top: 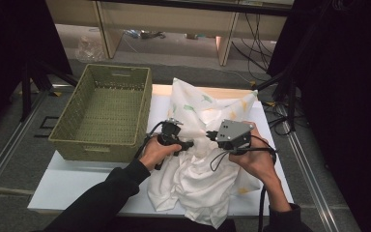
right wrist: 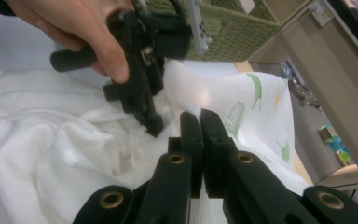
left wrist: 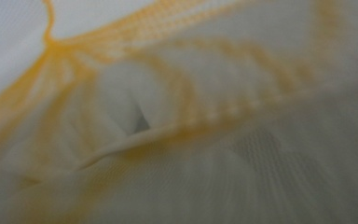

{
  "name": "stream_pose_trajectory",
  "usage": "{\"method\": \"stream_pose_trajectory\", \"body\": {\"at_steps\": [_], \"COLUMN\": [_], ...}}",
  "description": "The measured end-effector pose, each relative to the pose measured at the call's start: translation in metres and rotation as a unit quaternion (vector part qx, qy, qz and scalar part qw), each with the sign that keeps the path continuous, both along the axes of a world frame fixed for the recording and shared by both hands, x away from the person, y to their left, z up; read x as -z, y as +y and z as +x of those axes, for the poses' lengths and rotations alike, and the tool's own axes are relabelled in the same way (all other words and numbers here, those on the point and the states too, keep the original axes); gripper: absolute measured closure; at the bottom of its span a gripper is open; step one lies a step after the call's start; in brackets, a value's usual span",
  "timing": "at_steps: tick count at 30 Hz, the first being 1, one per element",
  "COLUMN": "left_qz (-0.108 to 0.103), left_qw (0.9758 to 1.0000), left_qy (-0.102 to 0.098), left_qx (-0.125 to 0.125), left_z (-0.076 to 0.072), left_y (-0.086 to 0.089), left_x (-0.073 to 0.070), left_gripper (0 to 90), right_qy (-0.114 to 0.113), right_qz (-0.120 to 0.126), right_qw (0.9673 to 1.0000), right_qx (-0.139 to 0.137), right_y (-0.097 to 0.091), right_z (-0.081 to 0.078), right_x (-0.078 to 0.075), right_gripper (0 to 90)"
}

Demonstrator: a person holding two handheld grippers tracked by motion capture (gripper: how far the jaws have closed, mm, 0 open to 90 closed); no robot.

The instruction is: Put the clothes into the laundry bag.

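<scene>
The right gripper (right wrist: 200,116) has its jaws pressed together on a raised fold of the white cloth (top: 198,179), pinching it just ahead of the tips. That pinch looks meant to hold the fold up and taut, so the other hand has a firm edge to work on.

The left gripper (right wrist: 151,123) sits just across from those closed jaws, its black tips buried in the fabric beside the held ridge. The left gripper view is pressed so close to the weave and an orange print that I cannot tell whether its jaws stand spread or are nipping the cloth; probably it is feeling for a second hold.

The cloth lies heaped under both grippers on the white table (top: 67,183). The woven basket (top: 77,137) waits beyond the left gripper, likely where the cloth will go.
</scene>
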State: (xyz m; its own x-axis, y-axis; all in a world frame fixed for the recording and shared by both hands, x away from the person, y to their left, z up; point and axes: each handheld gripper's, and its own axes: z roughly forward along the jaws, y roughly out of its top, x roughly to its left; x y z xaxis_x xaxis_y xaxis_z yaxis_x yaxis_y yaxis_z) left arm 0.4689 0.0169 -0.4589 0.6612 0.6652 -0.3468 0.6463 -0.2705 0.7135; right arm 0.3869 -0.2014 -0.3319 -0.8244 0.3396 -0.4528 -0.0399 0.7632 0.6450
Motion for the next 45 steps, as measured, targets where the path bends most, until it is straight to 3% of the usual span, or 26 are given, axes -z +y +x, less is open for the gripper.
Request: {"method": "stream_pose_trajectory", "body": {"at_steps": [2, 5, 6, 10, 13, 15, 18, 20, 23, 24, 26, 28, 29, 30, 31, 32, 35, 37, 38, 39, 41, 43, 45], "left_qz": [0.012, 0.063, 0.070, 0.056, 0.052, 0.052, 0.059, 0.071, 0.074, 0.084, 0.084, 0.071, 0.063, 0.045, 0.047, 0.048, 0.046, 0.030, 0.039, 0.020, 0.011, 0.003, 0.001], "left_qw": [0.9998, 0.9962, 0.9951, 0.9945, 0.9915, 0.9879, 0.9863, 0.9838, 0.9842, 0.9829, 0.9815, 0.9810, 0.9829, 0.9829, 0.9806, 0.9804, 0.9830, 0.9864, 0.9847, 0.9866, 0.9890, 0.9914, 0.9939], "left_qy": [-0.003, -0.035, -0.045, -0.038, -0.029, -0.023, -0.025, -0.027, -0.016, -0.012, -0.012, -0.008, -0.006, -0.010, -0.022, -0.035, -0.061, -0.073, -0.081, -0.088, -0.099, -0.100, -0.095], "left_qx": [0.014, 0.049, 0.053, 0.079, 0.116, 0.144, 0.152, 0.162, 0.160, 0.164, 0.171, 0.180, 0.173, 0.178, 0.189, 0.188, 0.167, 0.144, 0.149, 0.136, 0.110, 0.085, 0.057], "left_z": [-0.005, -0.021, -0.026, -0.049, -0.065, -0.074, -0.081, -0.082, -0.078, -0.077, -0.072, -0.066, -0.064, -0.062, -0.059, -0.057, -0.056, -0.052, -0.046, -0.040, -0.032, -0.021, -0.010], "left_y": [0.006, 0.019, 0.023, 0.033, 0.031, 0.028, 0.019, 0.011, 0.001, -0.002, -0.009, -0.014, -0.014, -0.015, -0.015, -0.016, -0.019, -0.019, -0.015, -0.014, -0.011, -0.008, -0.008], "left_x": [-0.008, -0.022, -0.026, -0.034, -0.029, -0.025, -0.019, -0.014, -0.006, -0.005, 0.001, 0.006, 0.007, 0.009, 0.008, 0.006, -0.007, -0.019, -0.026, -0.033, -0.041, -0.044, -0.037], "left_gripper": [41.6, 28.5, 26.4, 20.2, 16.9, 16.6, 16.6, 16.1, 15.1, 14.2, 13.1, 19.0, 35.2, 51.2, 61.4, 69.6, 77.1, 78.3, 78.7, 78.9, 78.9, 78.8, 78.2], "right_qy": [0.005, 0.003, 0.008, 0.004, 0.008, 0.008, 0.009, 0.010, 0.010, 0.010, 0.011, 0.012, 0.011, 0.011, 0.011, 0.011, 0.012, 0.010, 0.009, 0.007, -0.002, -0.008, -0.010], "right_qz": [0.002, 0.000, 0.002, -0.001, -0.001, -0.001, -0.002, -0.002, -0.003, -0.002, -0.002, -0.007, -0.007, -0.007, -0.008, -0.007, -0.008, -0.009, -0.007, -0.006, -0.003, 0.001, 0.004], "right_qw": [1.0000, 1.0000, 0.9999, 0.9999, 0.9998, 0.9998, 0.9998, 0.9998, 0.9998, 0.9998, 0.9998, 0.9998, 0.9998, 0.9998, 0.9998, 0.9998, 0.9998, 0.9999, 0.9999, 0.9999, 1.0000, 1.0000, 0.9999], "right_qx": [0.006, 0.007, 0.014, 0.011, 0.018, 0.018, 0.017, 0.017, 0.017, 0.018, 0.017, 0.015, 0.015, 0.014, 0.015, 0.014, 0.012, 0.006, 0.008, 0.006, -0.002, -0.004, -0.012], "right_y": [-0.002, -0.005, -0.006, -0.004, -0.003, -0.003, -0.003, -0.003, -0.003, -0.004, -0.003, -0.002, -0.002, -0.001, 0.000, 0.000, 0.000, 0.000, 0.000, -0.001, -0.001, -0.001, 0.000], "right_z": [0.003, 0.004, 0.003, 0.004, 0.002, 0.002, 0.003, 0.004, 0.004, 0.004, 0.004, 0.003, 0.003, 0.003, 0.003, 0.003, 0.002, 0.002, 0.001, 0.001, -0.001, -0.005, -0.007], "right_x": [0.003, 0.004, 0.004, 0.004, 0.004, 0.004, 0.004, 0.005, 0.005, 0.005, 0.005, 0.005, 0.005, 0.005, 0.005, 0.005, 0.005, 0.004, 0.004, 0.003, -0.002, -0.008, -0.012], "right_gripper": [90.0, 90.0, 90.0, 90.0, 90.0, 90.0, 90.0, 90.0, 89.9, 89.9, 90.0, 89.9, 90.0, 90.0, 90.0, 89.9, 90.0, 90.0, 90.0, 90.0, 90.0, 90.0, 90.0]}}
